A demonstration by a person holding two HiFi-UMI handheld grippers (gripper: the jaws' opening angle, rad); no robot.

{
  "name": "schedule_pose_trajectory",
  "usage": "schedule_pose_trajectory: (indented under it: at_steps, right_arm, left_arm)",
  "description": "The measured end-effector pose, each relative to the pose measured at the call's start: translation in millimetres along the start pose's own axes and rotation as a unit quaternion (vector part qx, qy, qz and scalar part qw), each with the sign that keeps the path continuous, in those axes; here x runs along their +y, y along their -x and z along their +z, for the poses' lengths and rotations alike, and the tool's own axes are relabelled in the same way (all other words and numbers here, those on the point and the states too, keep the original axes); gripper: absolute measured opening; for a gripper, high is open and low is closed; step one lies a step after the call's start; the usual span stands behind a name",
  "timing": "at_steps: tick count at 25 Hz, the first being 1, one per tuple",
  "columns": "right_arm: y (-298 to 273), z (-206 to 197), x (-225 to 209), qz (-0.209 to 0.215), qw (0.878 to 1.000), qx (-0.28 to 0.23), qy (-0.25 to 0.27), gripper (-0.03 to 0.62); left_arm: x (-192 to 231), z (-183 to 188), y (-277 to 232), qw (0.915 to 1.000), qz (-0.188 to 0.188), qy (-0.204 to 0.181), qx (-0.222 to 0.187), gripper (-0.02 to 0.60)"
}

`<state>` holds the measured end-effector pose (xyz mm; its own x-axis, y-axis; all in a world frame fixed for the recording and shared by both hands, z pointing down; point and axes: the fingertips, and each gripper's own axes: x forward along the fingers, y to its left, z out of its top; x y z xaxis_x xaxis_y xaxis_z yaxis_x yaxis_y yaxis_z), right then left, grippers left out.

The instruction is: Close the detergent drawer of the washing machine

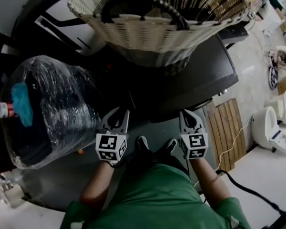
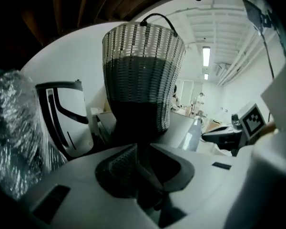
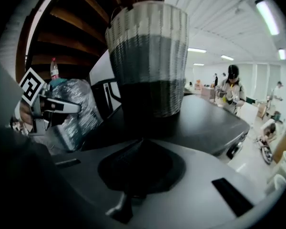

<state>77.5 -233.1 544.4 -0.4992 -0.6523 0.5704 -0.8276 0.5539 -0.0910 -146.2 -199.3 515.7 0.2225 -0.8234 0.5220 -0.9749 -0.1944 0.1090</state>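
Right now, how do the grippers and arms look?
Left gripper and right gripper match: pale grey pointed jaws, a cube with black square markers. The shirt is green with short sleeves. A black cable runs beside the right arm.

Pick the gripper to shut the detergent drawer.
Left, probably. The left gripper sits by the left front of the washing machine, where a drawer-like piece sticks out beside the basket. The right gripper is farther over. Both jaws shut.
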Motion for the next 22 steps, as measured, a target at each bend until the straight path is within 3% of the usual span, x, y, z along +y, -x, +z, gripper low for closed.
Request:
schedule_pose_trajectory:
  at_steps: [5,10,14,22]
  right_arm:
    - [53.9,129.4,-34.7,-0.049,0.987,-0.152,0.015,0.021]
    - [114.2,227.3,-27.4,-0.060,0.956,-0.281,0.059,0.021]
    - [144.0,251.4,-16.2,-0.058,0.943,-0.318,0.083,0.021]
    - [179.8,258.9,-20.0,-0.070,0.934,-0.337,0.092,0.021]
  left_arm:
    - [-12.1,99.8,21.8,0.9931,-0.002,-0.029,-0.114,0.092]
    - [-31.1,189.1,52.3,0.9746,-0.012,-0.057,-0.216,0.092]
    - [-45.6,229.5,73.7,0.9591,-0.018,-0.067,-0.274,0.092]
    - [-78.2,258.2,99.6,0.9458,-0.036,-0.080,-0.313,0.092]
